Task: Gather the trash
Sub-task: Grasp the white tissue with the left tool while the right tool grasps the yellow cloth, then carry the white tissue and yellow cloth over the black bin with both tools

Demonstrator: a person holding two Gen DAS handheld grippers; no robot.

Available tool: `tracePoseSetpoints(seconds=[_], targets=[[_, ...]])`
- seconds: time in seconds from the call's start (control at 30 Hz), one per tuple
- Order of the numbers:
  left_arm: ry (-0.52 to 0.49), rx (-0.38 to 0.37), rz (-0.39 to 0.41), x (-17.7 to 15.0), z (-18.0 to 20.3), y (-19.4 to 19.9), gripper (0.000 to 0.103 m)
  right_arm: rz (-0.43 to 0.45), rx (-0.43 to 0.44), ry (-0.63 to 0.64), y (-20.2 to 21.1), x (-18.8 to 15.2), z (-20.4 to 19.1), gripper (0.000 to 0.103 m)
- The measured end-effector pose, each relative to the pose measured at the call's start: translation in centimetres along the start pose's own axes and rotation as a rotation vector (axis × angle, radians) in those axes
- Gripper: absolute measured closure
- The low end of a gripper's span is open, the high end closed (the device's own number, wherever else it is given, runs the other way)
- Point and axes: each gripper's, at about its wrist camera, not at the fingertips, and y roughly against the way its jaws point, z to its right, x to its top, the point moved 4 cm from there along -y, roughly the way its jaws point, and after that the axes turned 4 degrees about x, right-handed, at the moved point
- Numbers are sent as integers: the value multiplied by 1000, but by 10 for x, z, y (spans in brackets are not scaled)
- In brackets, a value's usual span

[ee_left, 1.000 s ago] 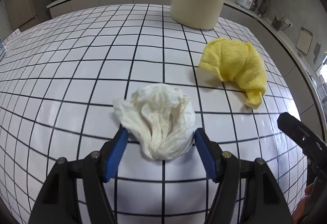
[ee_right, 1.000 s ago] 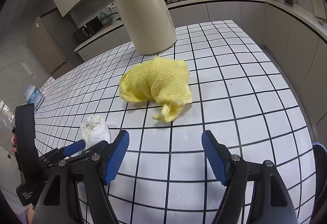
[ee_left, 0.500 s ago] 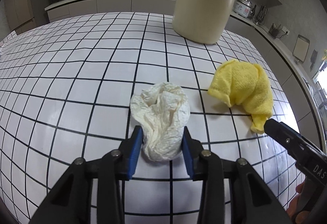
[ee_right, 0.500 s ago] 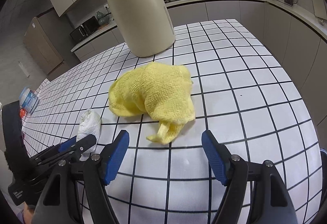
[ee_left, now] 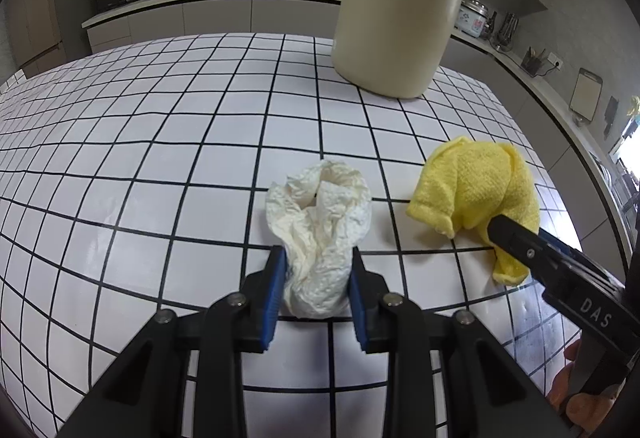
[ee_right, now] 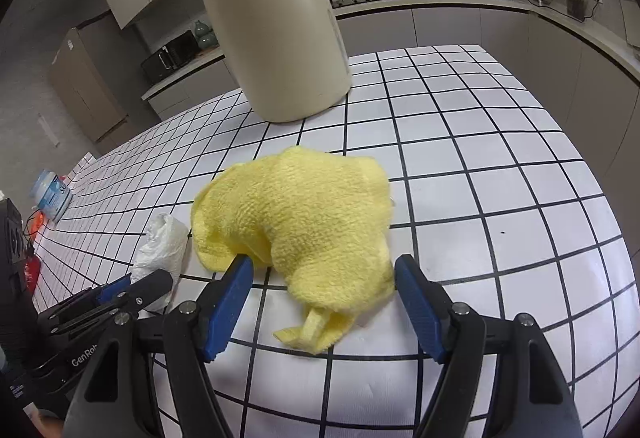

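the left gripper (ee_left: 316, 278) has its jaws clamped on the near end of a crumpled white paper towel (ee_left: 320, 230), the blue pads pressing into it from both sides; the jaws have just been closing onto it. the paper towel lies on the white tiled desk (ee_left: 160, 158), its far end puffed open and free of the pads. from the right wrist view the same paper towel (ee_right: 162, 250) shows just beside the left edge of the yellow cloth, with the left gripper's dark fingertips at its near end.

the right gripper (ee_right: 324, 294) has its jaws apart, one blue pad on each side of a bunched yellow cloth (ee_right: 308, 234). the left pad sits at the cloth's near left fold and the right pad just beside its right edge; whether either pad touches the cloth i cannot tell for sure, but the cloth is not squeezed. a folded tail of the cloth hangs toward the camera between the pads.

a tall cream-coloured jug (ee_right: 272, 26) stands upright on the desk behind the cloth, toward the far edge. a small blue-labelled container (ee_right: 50, 194) sits near the desk's far left edge.
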Motion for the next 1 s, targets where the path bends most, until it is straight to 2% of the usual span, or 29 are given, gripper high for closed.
tracePoseSetpoints(seconds=[0.03,0.1,0.17,0.23,0.33,0.43,0.77,0.8,0.87,0.9,0.93,1.0], targets=[[0,1,-1,0,0,-1,71,10,-1,7,0,0,-1,42],[1,2,-1,0,0,0,71,5,8,14,-1,-1,-2,55],[5,0,-1,0,1,1,71,-7,11,20,-4,-2,-2,63],[4,3,2,1,1,2,71,-11,26,22,-4,-4,-2,77],[8,3,0,-1,2,4,71,-15,38,27,0,-7,-2,83],[5,3,-2,-5,5,7,71,-22,46,26,6,-12,-2,83],[2,-5,-24,-22,15,14,71,-60,99,5,43,-51,3,82],[1,-6,-25,-23,16,15,71,-57,97,8,46,-54,4,79],[3,-10,-25,-25,17,17,71,-59,82,22,46,-56,5,57],[2,-8,-22,-25,18,18,71,-59,72,27,45,-56,5,38],[4,-9,-21,-26,18,18,71,-49,62,30,45,-54,6,32],[10,-8,-19,-28,19,19,71,-30,67,33,44,-49,7,32]])
